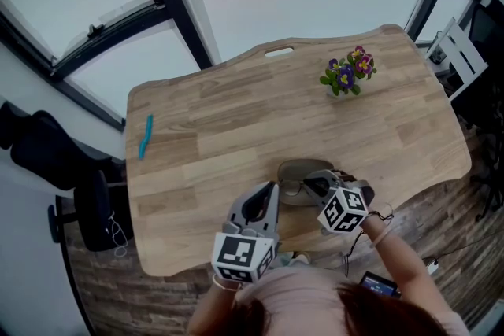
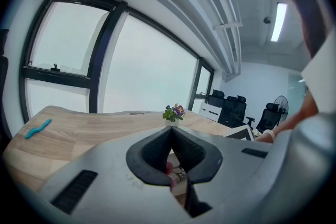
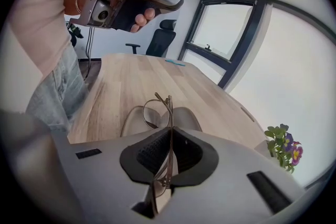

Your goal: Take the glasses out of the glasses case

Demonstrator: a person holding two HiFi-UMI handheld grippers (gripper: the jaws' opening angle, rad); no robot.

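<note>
Over at the left edge of the pale wooden table (image 1: 236, 114), a small turquoise stick-shaped thing (image 1: 146, 136) lies on its own, well apart from the action. Moving in, the left gripper (image 2: 171, 129) hangs over the near edge, its black ribbed jaws pressed tip to tip with nothing clamped between them. It sits just beside the soft grey-brown glasses case (image 1: 303, 169), which lies open on the table close to the near edge, a bit right of the middle. Now the right gripper (image 3: 169, 131), and there's the catch: its jaws are squeezed onto the thin gold-coloured wire-framed glasses (image 3: 170, 113), the frame running edge-on straight down the line between the pads, one lens poking out past the tips. The glasses sit right over the open case; whether they touch it, I can't tell. Further right, near the far right corner, stands a little bunch of purple and yellow flowers (image 1: 348, 72).
</note>
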